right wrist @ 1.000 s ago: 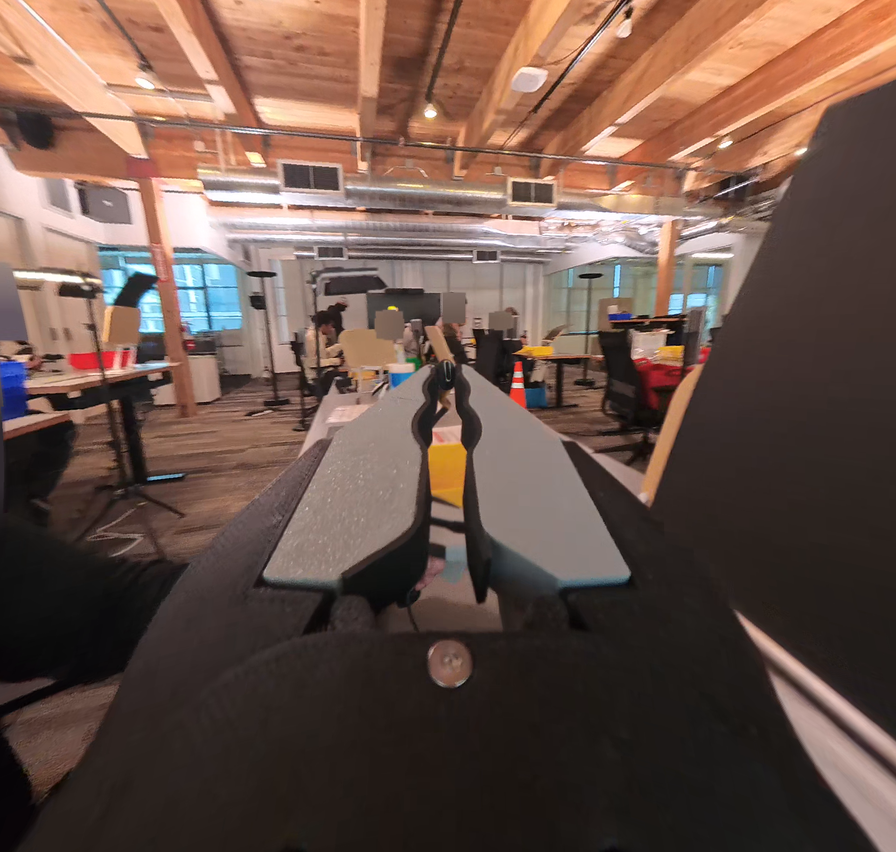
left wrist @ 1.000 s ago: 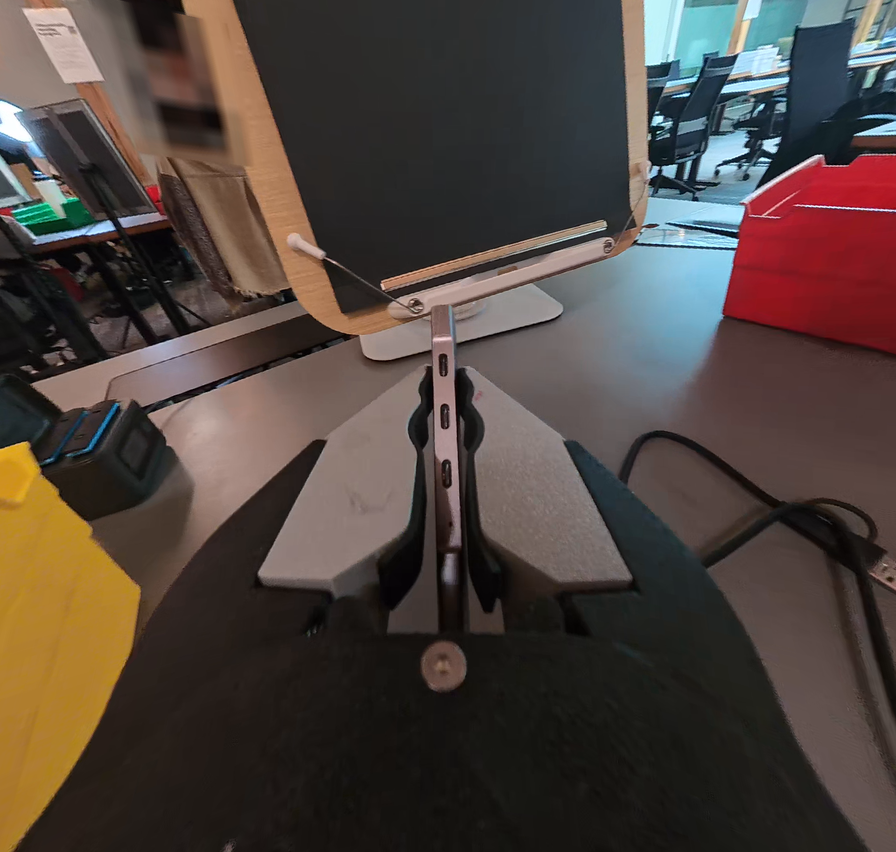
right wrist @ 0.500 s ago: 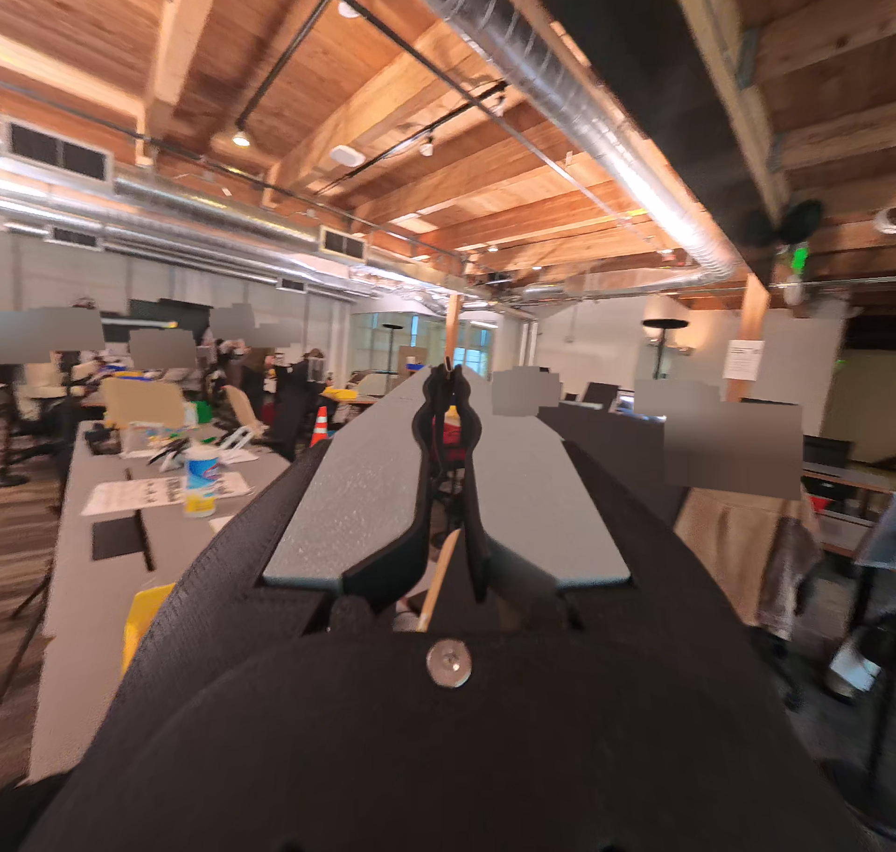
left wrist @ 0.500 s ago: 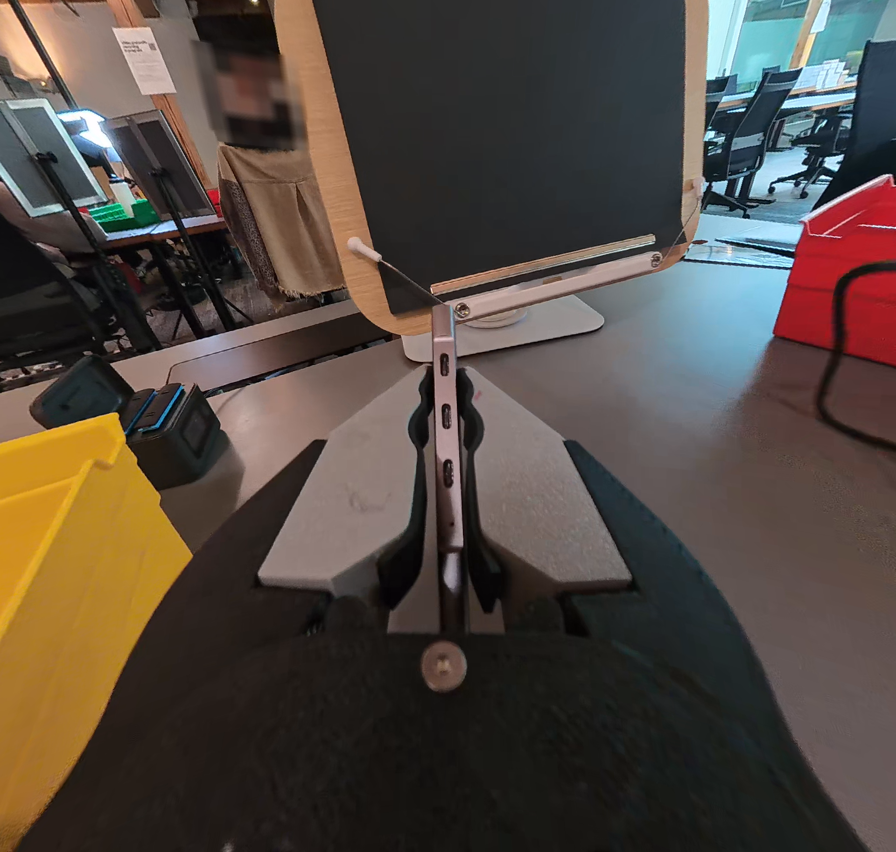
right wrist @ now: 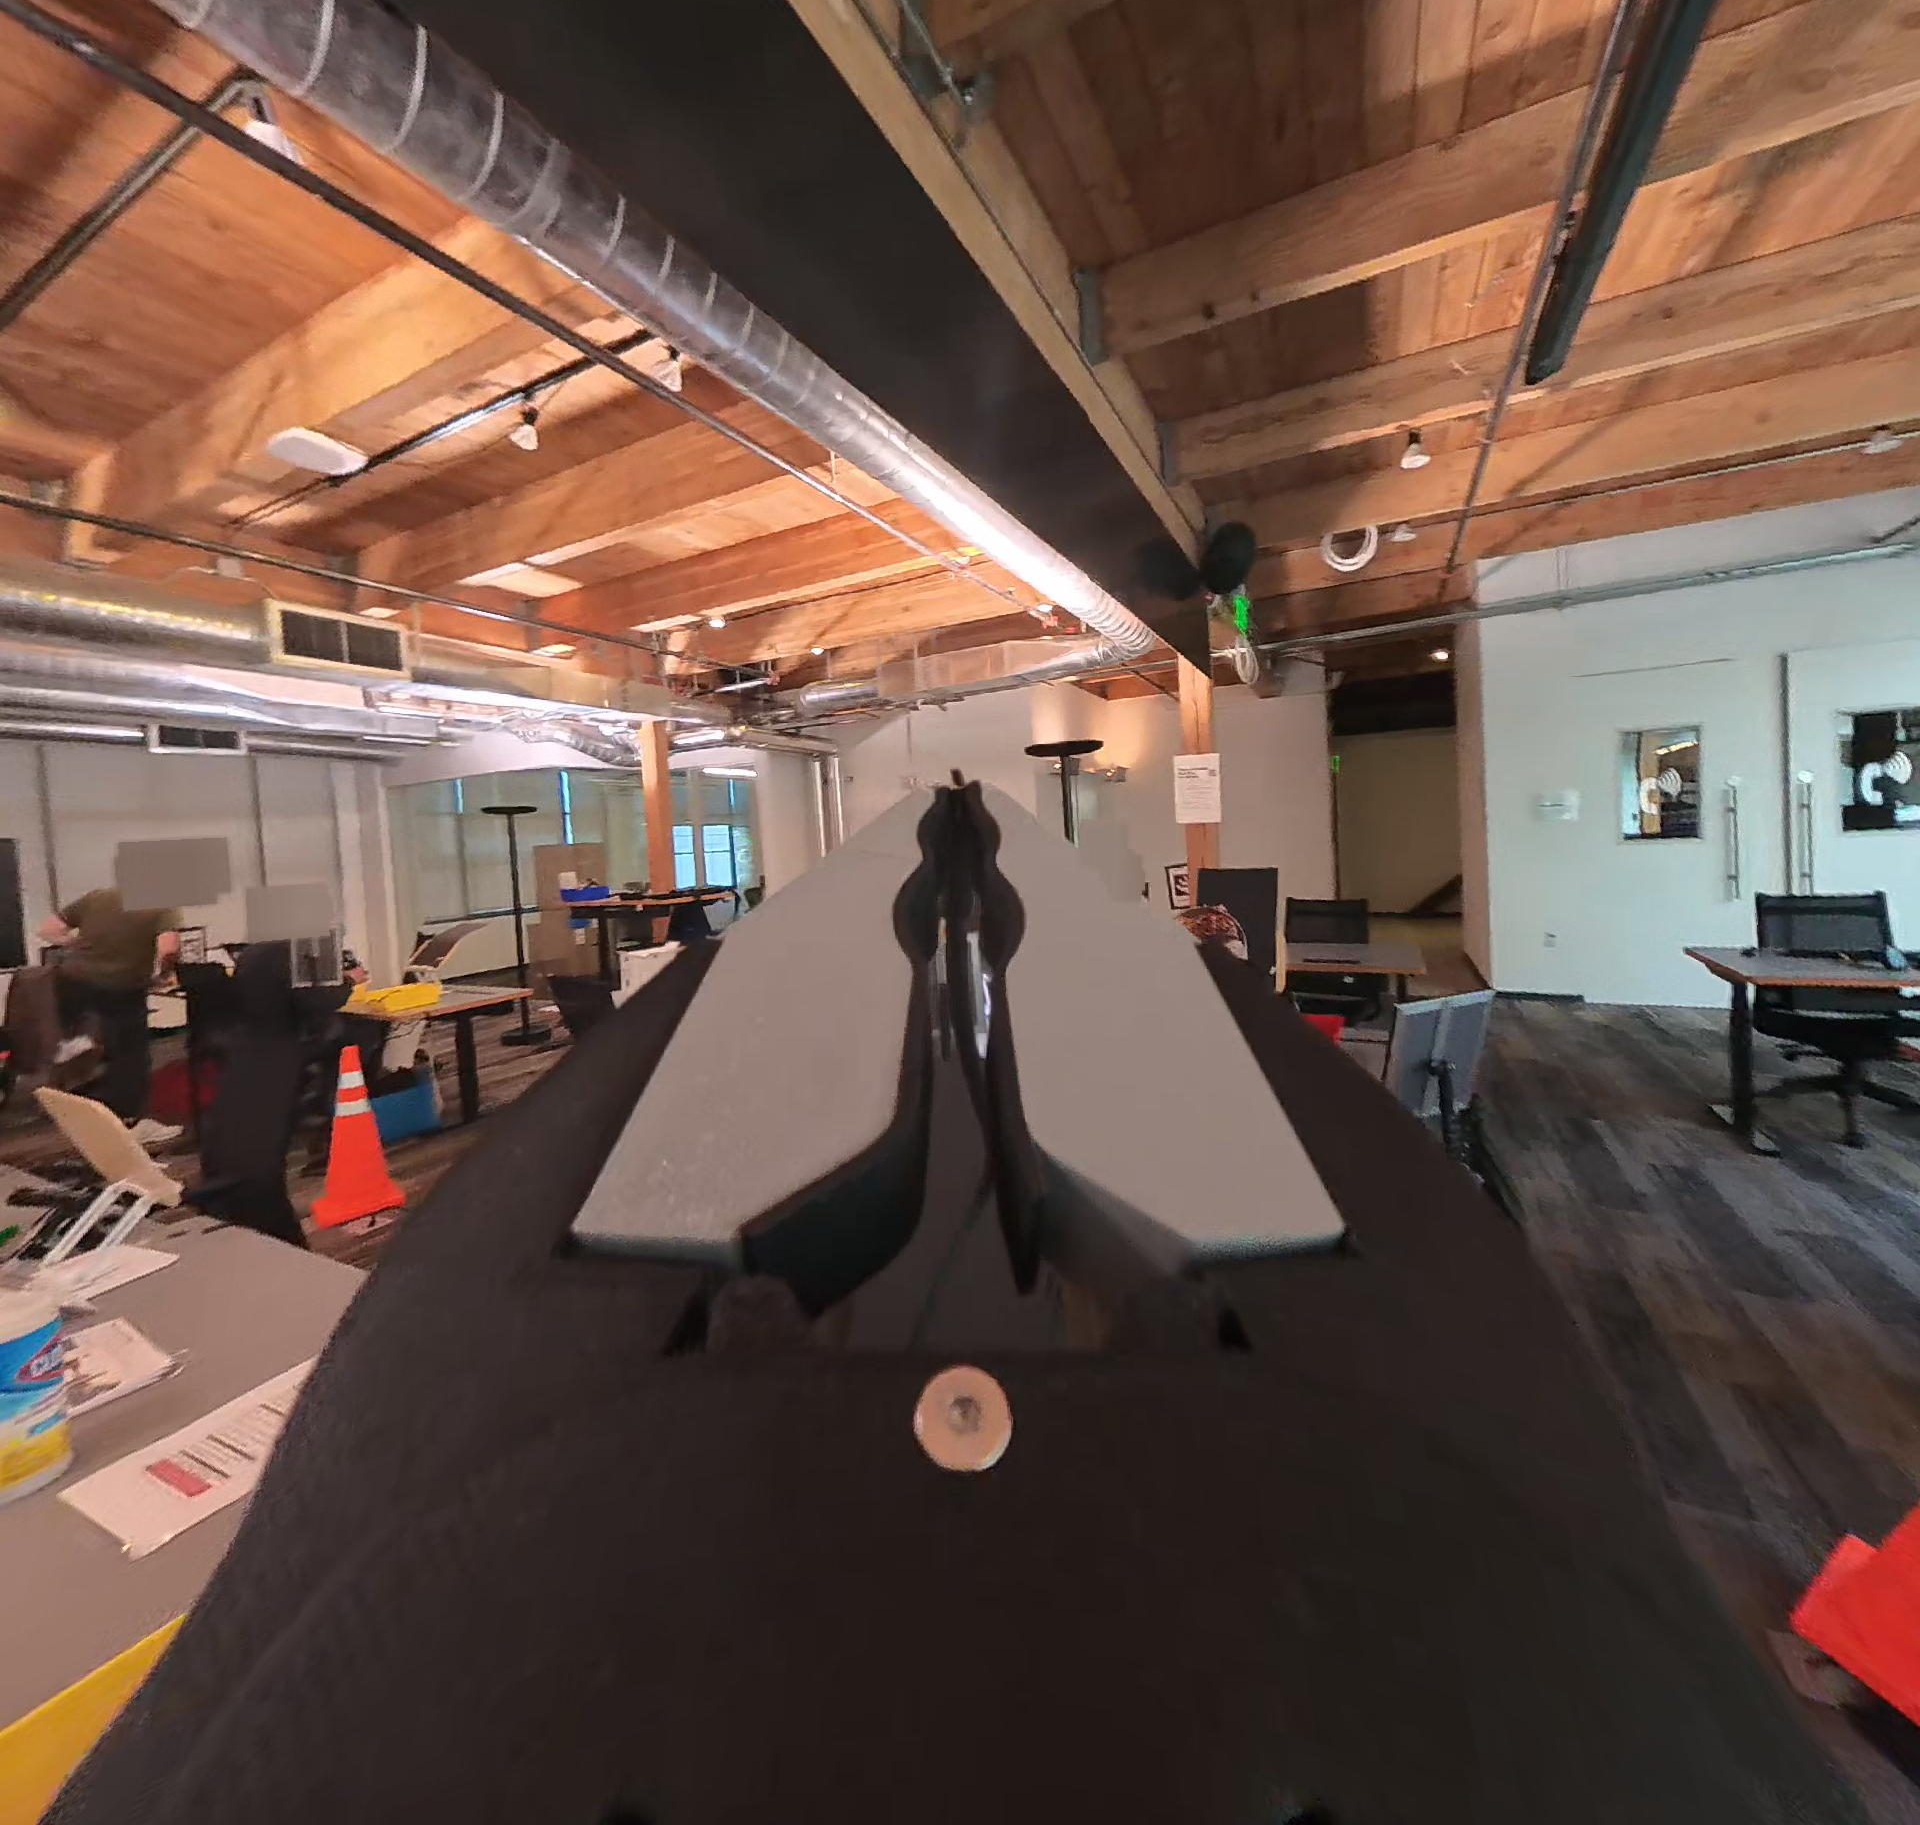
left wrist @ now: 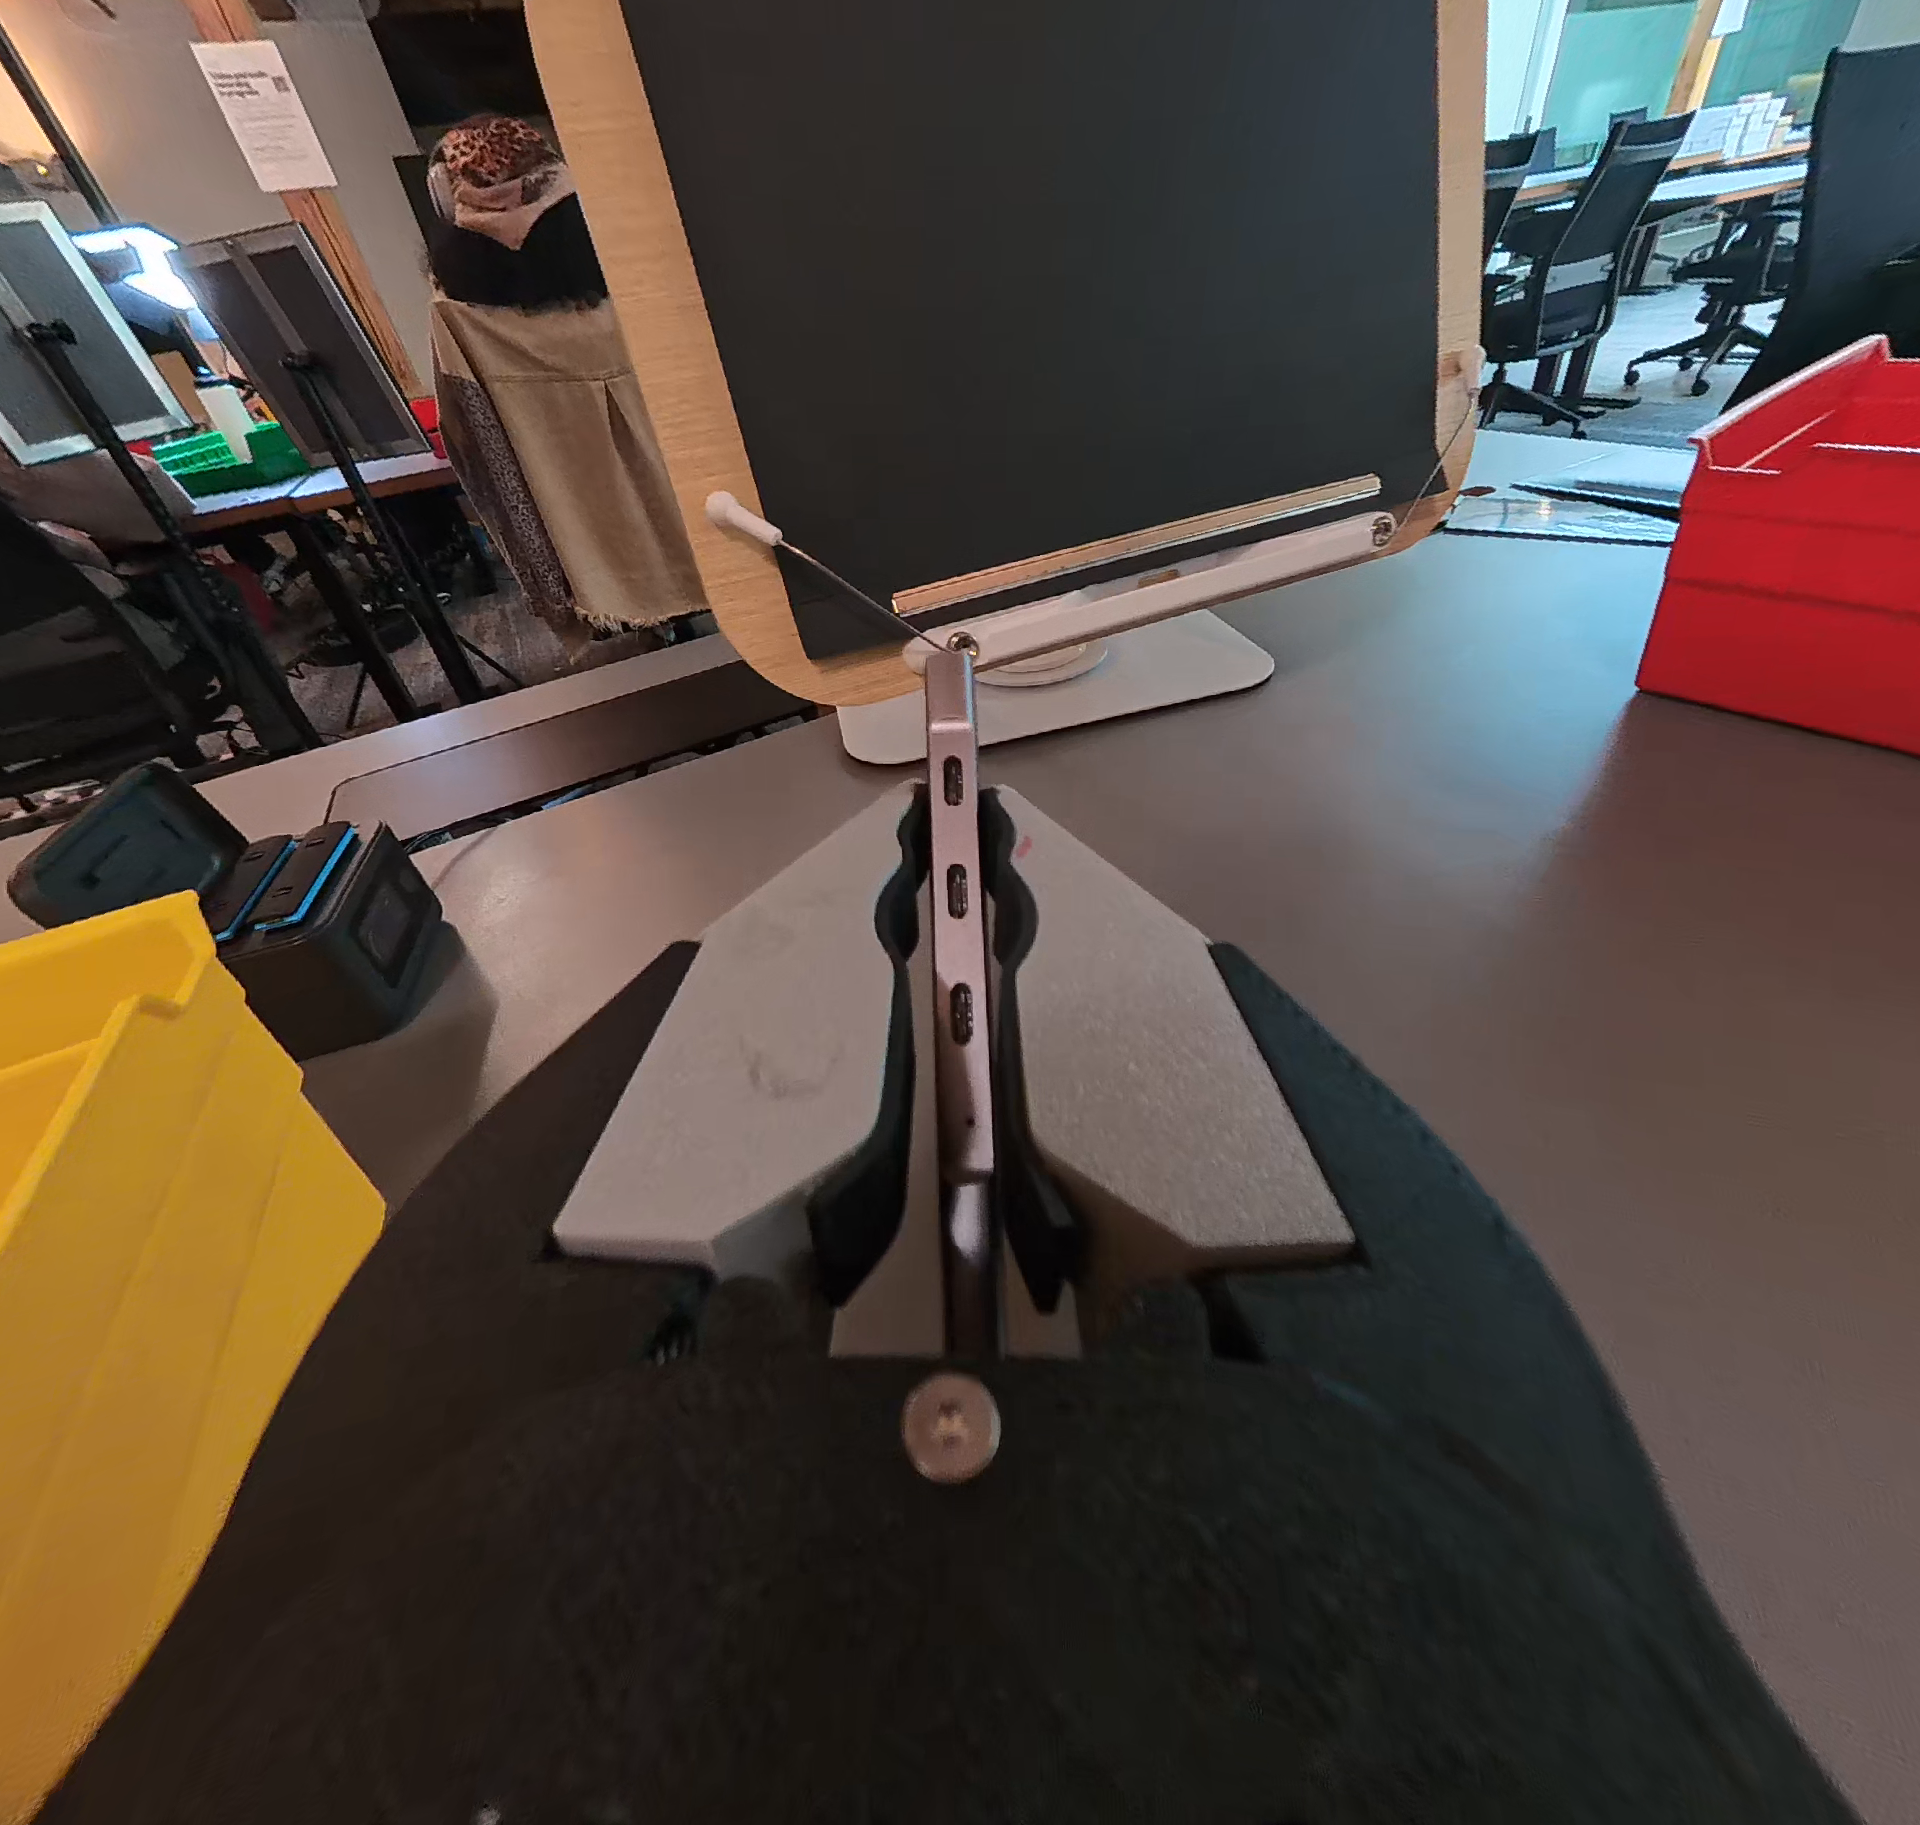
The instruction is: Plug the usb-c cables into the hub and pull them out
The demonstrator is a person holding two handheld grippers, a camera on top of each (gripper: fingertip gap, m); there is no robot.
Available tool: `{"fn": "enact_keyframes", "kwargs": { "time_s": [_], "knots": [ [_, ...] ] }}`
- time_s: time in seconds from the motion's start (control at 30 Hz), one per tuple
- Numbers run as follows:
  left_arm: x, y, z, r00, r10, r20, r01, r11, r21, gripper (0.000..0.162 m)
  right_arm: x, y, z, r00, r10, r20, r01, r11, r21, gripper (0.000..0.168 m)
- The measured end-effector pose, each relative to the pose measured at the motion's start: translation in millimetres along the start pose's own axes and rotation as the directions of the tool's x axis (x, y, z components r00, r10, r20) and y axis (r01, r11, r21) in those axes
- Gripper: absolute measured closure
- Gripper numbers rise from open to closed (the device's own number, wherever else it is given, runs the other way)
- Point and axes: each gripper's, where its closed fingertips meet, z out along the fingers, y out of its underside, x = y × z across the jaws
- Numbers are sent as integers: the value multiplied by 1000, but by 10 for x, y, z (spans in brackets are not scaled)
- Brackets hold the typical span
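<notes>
Now the left hand-held gripper (left wrist: 961, 840) grips the slim silver usb-c hub (left wrist: 958, 902), ports empty; black cable gone from right; right hand-held gripper (right wrist: 961, 840) clenched, aimed ceilingward, contents unclear.

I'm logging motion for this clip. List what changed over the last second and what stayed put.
The left tongs swung left: the black cable left the view, the yellow bin grew, the red bin slid right. The right tongs tilted up and panned across the room. Unchanged: the hub stays clamped, ports empty; the right tongs stay nearly shut on something thin and dark.
</notes>
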Motion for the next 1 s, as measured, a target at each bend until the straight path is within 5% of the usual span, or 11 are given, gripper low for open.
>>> {"fn": "enact_keyframes", "kwargs": {
  "time_s": [0.43, 0.7, 1.0],
  "knots": [
    [38, 34, 24, 1000, -8, -21, 8, 1000, -12, 156, 575, 700, -6, 992, -85, -94, 62, 973, -222, 168],
    [77, 75, 48, 999, 15, -33, -16, 999, -30, 155, 578, 379, 104, 994, -61, -96, 47, 989, -141, 168],
    [98, 104, 63, 999, 13, -44, -15, 999, -42, 156, 589, 483, 215, 998, -8, -62, -2, 988, -152, 168]
  ]
}}
